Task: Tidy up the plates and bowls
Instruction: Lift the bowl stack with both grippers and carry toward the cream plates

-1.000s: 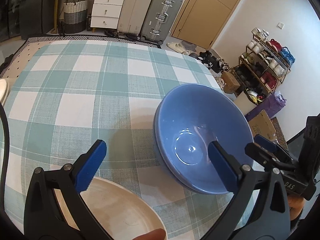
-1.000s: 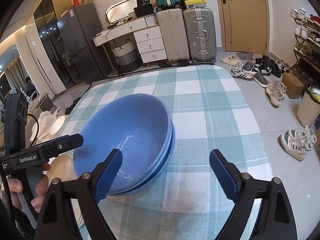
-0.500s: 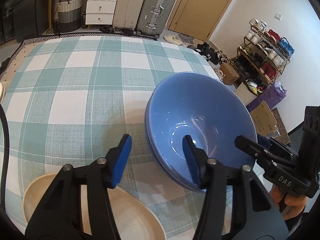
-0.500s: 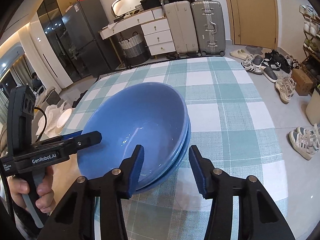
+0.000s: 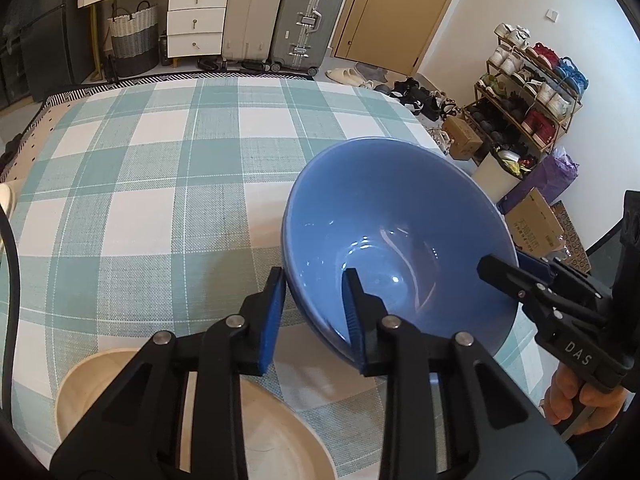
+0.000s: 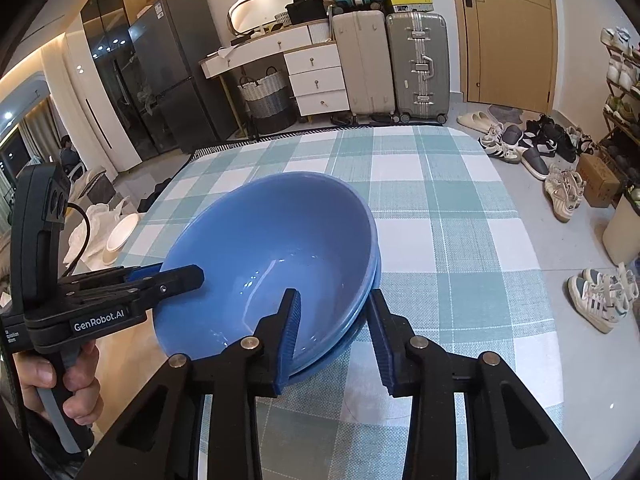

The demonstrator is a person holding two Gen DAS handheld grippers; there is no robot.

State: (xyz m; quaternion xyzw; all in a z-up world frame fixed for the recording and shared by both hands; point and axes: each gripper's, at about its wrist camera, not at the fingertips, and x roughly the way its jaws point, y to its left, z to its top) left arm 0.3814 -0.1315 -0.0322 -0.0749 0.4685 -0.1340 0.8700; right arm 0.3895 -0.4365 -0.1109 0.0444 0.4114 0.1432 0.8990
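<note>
While both jaw pairs are closing astride opposite rims of the nested blue bowls [image 5: 396, 240] at bench centre, left gripper [image 5: 316, 312] at 9 o'clock, right gripper [image 6: 334, 338] at 3 o'clock, grasp is forming; level two-handed lift likely follows.

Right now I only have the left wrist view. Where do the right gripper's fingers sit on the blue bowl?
Observer: The right gripper straddles the near rim of the blue bowl, with one finger inside and one outside. Its jaws are closing, and I cannot tell whether the pads press yet.
Operator: Is that one bowl or a stack?
Observer: It is a stack. A lower bowl shows beneath it, with its own rim under the top one.
Operator: Is anything lying off the table on the left?
Observer: A white dish lies on pale bags past the left edge of the table.
</note>
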